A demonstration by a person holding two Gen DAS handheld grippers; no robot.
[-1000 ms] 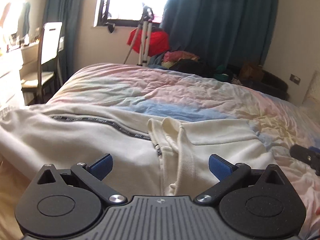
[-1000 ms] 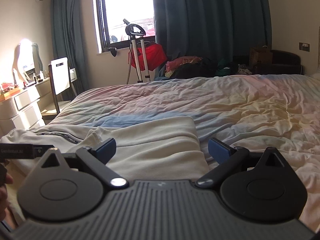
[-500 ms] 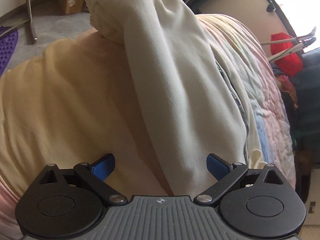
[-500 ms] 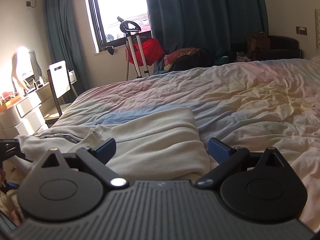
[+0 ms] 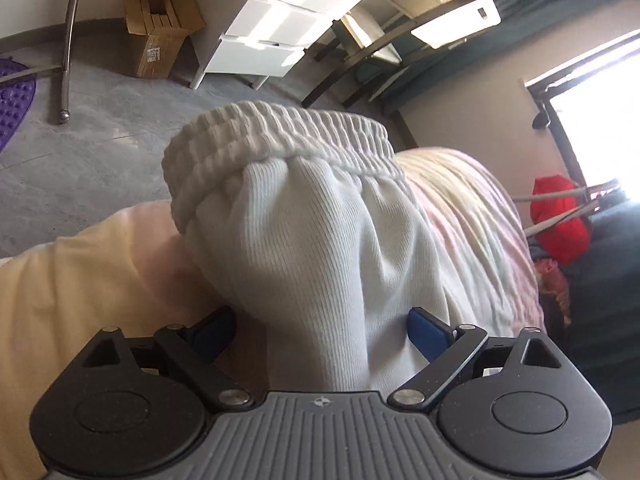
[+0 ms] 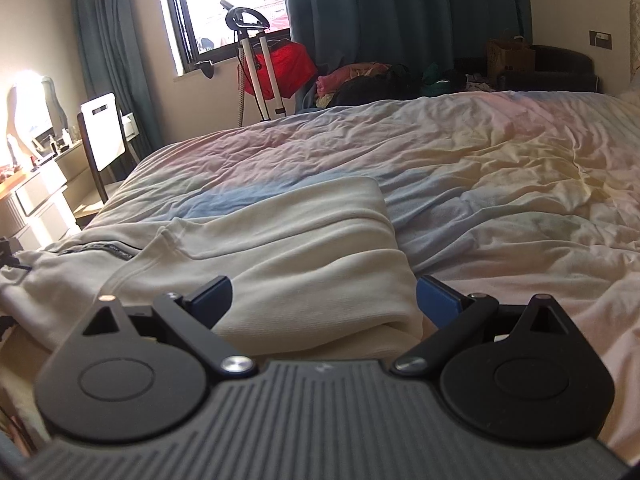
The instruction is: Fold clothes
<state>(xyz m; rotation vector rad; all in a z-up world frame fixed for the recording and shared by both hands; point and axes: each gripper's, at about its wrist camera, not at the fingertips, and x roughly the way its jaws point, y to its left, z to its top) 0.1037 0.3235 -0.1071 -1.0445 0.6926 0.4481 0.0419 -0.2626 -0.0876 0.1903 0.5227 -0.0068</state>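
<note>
Cream ribbed trousers (image 6: 288,240) lie partly folded across the near side of the bed, a dark printed stripe running along one leg. In the left wrist view one trouser leg (image 5: 340,240) stretches away to its ribbed cuff (image 5: 280,136), which hangs over the bed's edge. My left gripper (image 5: 322,332) is open and straddles that leg, with cloth lying between its blue fingers. My right gripper (image 6: 324,300) is open too, low over the folded end of the trousers, its right finger just past the fold's edge.
A pastel duvet (image 6: 480,168) covers the bed. Beyond the cuff are grey floor, white drawers (image 5: 272,28), a cardboard box (image 5: 160,28) and a purple mat (image 5: 12,108). A chair (image 6: 102,132), a red bag (image 6: 288,66) and a clothes pile (image 6: 360,80) stand by the window.
My left gripper swung from facing across the bed to pointing along the trouser leg, then closed in on the cuff. My right gripper edged slightly nearer the fold. Both stayed open.
</note>
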